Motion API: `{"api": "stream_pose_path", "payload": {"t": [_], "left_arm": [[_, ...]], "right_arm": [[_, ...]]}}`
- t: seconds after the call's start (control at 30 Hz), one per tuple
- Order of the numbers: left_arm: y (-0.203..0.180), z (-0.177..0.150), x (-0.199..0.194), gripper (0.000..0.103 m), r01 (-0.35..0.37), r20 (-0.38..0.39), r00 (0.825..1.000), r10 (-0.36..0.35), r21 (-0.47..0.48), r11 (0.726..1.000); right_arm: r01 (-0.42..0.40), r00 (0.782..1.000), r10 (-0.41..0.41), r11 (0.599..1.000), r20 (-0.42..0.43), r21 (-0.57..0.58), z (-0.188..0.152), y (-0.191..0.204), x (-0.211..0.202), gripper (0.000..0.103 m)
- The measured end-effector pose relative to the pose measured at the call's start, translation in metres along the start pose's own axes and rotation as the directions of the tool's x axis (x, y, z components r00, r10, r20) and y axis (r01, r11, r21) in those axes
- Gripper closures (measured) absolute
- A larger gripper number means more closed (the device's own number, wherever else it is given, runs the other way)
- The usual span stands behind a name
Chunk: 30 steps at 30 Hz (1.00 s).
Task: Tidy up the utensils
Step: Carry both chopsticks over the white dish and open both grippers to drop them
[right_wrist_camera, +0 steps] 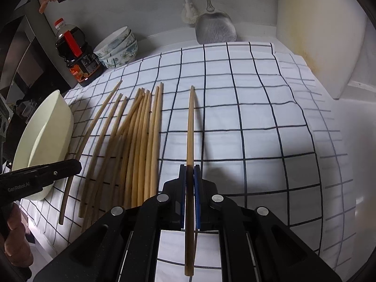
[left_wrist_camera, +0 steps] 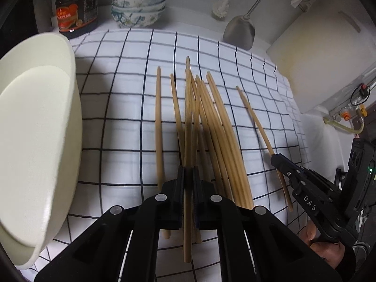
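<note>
Several bamboo chopsticks (left_wrist_camera: 218,129) lie in a loose pile on a white checked cloth (left_wrist_camera: 117,94); the pile also shows in the right wrist view (right_wrist_camera: 138,141). My left gripper (left_wrist_camera: 188,171) is shut on one chopstick (left_wrist_camera: 188,122) lifted above the pile. My right gripper (right_wrist_camera: 190,168) is shut on another chopstick (right_wrist_camera: 190,129), apart from the pile, on its right. In the left wrist view the right gripper (left_wrist_camera: 278,161) sits at the pile's right edge. A cream holder (left_wrist_camera: 35,129) lies tilted on the left, its open mouth showing.
A soy sauce bottle (left_wrist_camera: 76,7) and stacked patterned bowls (left_wrist_camera: 139,5) stand at the back left. A metal spatula (left_wrist_camera: 239,31) and a brush (left_wrist_camera: 221,7) hang at the back. A white cutting board (left_wrist_camera: 324,54) leans at the right.
</note>
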<state>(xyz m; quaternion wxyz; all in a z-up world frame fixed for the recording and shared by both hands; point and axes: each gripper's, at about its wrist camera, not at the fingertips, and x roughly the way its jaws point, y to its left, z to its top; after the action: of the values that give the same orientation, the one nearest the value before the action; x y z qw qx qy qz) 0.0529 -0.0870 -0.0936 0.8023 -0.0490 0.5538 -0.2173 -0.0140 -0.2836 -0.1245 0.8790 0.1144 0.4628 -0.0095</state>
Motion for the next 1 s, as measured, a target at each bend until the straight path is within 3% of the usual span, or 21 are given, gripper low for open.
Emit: {"api": "stream_pose_path", "payload": {"t": [0.27, 0.6, 0.77, 1.0], "left_arm": [[0.014, 0.01, -0.055, 0.096, -0.017, 0.09, 0.996, 0.019, -0.022, 1.0], [0.085, 0.003, -0.118, 0.096, -0.097, 0.149, 0.982, 0.113, -0.113, 0.989], [0.127, -0.002, -0.137, 0.096, -0.123, 0.157, 0.976, 0.152, -0.182, 0.976], [0.17, -0.009, -0.127, 0.096, -0.171, 0.099, 0.975, 0.196, -0.221, 0.96]], "right_arm": [[-0.043, 0.997, 0.046, 0.998, 0.064, -0.051, 0.022, 0.034, -0.037, 0.097], [-0.129, 0.979, 0.154, 0.976, 0.134, -0.178, 0.061, 0.121, -0.078, 0.097], [-0.199, 0.968, 0.232, 0.943, 0.095, -0.267, 0.07, 0.185, -0.072, 0.097], [-0.263, 0.962, 0.272, 0.904, -0.02, -0.339, 0.066, 0.259, -0.021, 0.097]]}}
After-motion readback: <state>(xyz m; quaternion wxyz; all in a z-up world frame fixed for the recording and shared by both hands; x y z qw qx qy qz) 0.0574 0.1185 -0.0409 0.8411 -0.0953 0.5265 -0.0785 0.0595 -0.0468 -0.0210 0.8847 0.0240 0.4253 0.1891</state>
